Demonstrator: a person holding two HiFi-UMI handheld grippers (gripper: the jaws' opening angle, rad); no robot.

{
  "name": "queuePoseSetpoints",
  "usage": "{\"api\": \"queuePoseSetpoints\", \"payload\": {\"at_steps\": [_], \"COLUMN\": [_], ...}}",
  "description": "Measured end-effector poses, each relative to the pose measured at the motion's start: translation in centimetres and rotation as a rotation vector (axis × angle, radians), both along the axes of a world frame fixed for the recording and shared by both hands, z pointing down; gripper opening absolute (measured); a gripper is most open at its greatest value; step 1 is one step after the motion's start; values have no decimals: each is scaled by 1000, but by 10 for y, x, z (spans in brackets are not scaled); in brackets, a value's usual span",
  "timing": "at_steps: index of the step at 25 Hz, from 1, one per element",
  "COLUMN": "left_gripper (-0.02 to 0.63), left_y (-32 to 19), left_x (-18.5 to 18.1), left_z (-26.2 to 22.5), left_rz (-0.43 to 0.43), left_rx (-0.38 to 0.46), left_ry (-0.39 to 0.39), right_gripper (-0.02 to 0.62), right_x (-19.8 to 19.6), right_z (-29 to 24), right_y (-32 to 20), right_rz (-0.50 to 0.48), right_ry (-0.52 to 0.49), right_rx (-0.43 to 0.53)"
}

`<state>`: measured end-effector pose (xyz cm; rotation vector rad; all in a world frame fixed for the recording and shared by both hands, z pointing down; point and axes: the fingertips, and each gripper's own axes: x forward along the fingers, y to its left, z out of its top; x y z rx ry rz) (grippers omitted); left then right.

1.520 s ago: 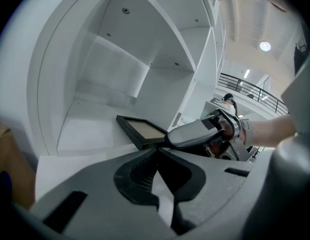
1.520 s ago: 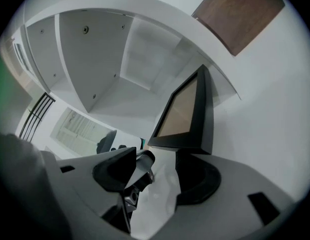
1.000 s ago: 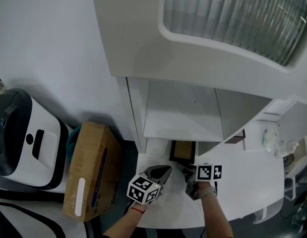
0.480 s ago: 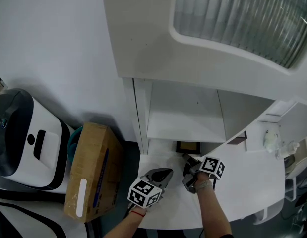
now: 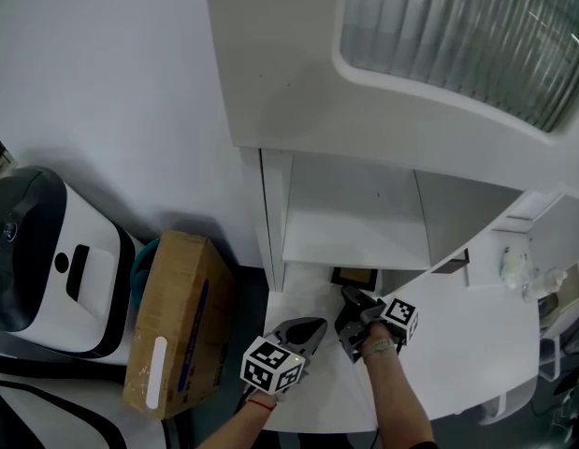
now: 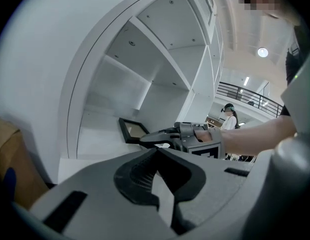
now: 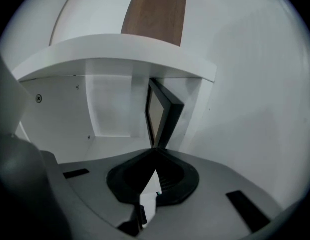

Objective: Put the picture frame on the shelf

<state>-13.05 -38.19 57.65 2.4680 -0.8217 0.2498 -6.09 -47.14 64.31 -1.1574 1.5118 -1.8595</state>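
Observation:
The dark-rimmed picture frame (image 5: pixel 354 277) (image 6: pixel 132 130) rests on the floor of the lowest shelf compartment, mostly tucked under the white shelf board (image 5: pixel 354 227). My right gripper (image 5: pixel 346 295) (image 6: pixel 142 140) is shut, and its tips (image 7: pixel 155 151) meet right at the frame's near edge (image 7: pixel 162 116); nothing shows between the jaws. To the left, over the white table (image 5: pixel 457 344), my left gripper (image 5: pixel 316 324) (image 6: pixel 157 151) is shut and empty, aimed at the same compartment from a short way back.
A cardboard box (image 5: pixel 172 321) and a white-and-black machine (image 5: pixel 46 269) stand left of the shelf unit. A ribbed glass cabinet door (image 5: pixel 457 36) hangs overhead. Small clutter (image 5: pixel 513 265) lies at the table's right. A person (image 6: pixel 229 116) stands far behind.
My right gripper has pushed forward toward the shelf, and the frame has slid deeper under the shelf board. The left gripper has barely moved.

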Motion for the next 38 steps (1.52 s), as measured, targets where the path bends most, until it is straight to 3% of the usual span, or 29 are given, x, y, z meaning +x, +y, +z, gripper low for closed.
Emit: {"api": "queuePoseSetpoints", "payload": {"at_steps": [6,13,22,30,38], "left_gripper": [6,6,5,5,6], "left_y": [-2,-4,-1,20,41], "left_x": [-2,0,4,1,3], "left_z": [0,-2,-18,-39,-66], "left_rz": [-7,-11,-2,22,26], "left_rx": [0,-2,22,49,73], "left_ry": [0,-9,-18,-17,10], "right_gripper": [3,3,3,3,3], "right_x": [-9,-19,-29,-46,-51], "right_z": [-17,-34,-56,-90,-134], "right_y": [5,21,55,97,134], "right_rz": [-71,-130,-285,-499,-653], "right_ry": [28,11,118,288,490], "right_rx": [121,198,270,357,564]}}
